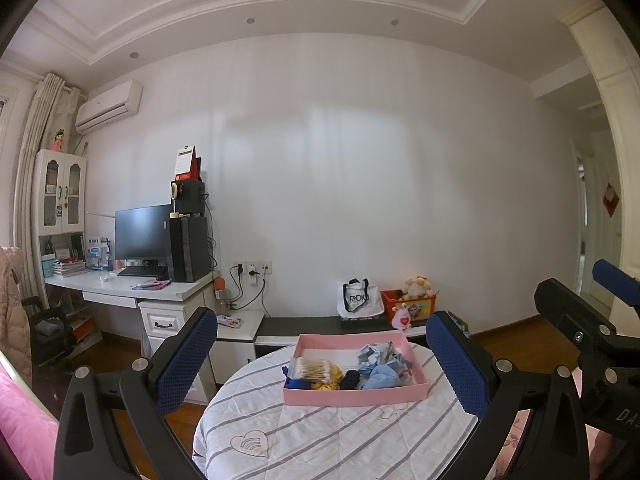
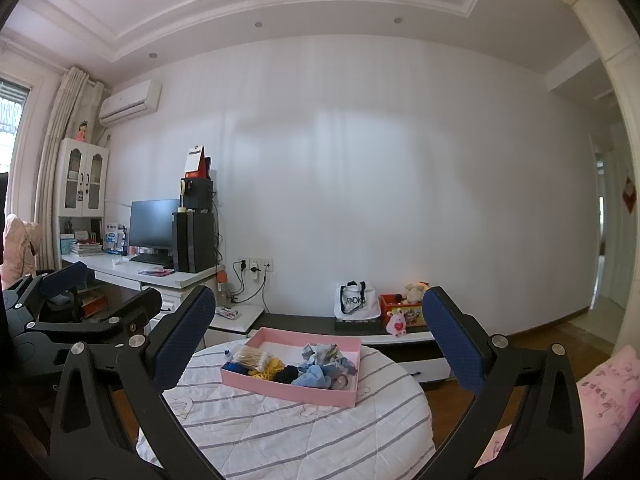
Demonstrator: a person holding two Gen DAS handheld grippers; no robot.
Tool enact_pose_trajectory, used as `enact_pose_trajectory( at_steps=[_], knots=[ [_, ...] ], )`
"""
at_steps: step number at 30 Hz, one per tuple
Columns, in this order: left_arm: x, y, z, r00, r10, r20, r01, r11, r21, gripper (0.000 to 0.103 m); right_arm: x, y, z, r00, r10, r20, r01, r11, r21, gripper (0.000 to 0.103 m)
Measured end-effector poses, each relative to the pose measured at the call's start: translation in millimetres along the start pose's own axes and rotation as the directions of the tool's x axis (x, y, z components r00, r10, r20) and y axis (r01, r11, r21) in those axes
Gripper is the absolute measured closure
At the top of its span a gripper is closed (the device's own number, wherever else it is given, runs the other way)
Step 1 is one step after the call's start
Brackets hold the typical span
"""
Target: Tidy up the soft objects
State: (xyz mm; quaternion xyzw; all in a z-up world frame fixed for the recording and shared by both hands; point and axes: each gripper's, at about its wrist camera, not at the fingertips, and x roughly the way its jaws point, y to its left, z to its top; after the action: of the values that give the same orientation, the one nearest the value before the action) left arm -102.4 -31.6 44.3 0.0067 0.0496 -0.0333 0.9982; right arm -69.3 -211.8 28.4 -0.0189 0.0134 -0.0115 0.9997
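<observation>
Both claws spread wide, empty, hovering short of the tray.

Ahead of both, beyond everything: bare white wall (image 1: 360,184), computer desk (image 1: 120,288) off to the left, low dark shelf (image 1: 304,324) carrying a tote bag (image 1: 358,300) and toy box. Directly ahead and below: round worktop (image 1: 320,432) under a striped quilted cover, likely soft and slightly yielding. Centred between the fingers of the left claw (image 1: 320,364) and of the right claw (image 2: 320,352): shallow pink tray (image 1: 352,396) holding the soft objects (image 1: 376,368): crumpled blue cloth, dark and yellow scrunchies, a packet of cotton swabs (image 1: 314,369). Light, limp, compressible; best pinched at a raised fold, not the tray wall.
</observation>
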Motion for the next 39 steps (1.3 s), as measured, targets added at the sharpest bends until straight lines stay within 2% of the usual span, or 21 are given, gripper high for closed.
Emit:
enact_pose_trajectory(
  at_steps=[39],
  knots=[
    [-1, -15, -9, 1.000, 0.021, 0.023, -0.021, 1.000, 0.006, 0.000, -4, -8, 2, 0.999, 0.032, 0.016, -0.032, 0.999, 0.011, 0.000]
  ],
)
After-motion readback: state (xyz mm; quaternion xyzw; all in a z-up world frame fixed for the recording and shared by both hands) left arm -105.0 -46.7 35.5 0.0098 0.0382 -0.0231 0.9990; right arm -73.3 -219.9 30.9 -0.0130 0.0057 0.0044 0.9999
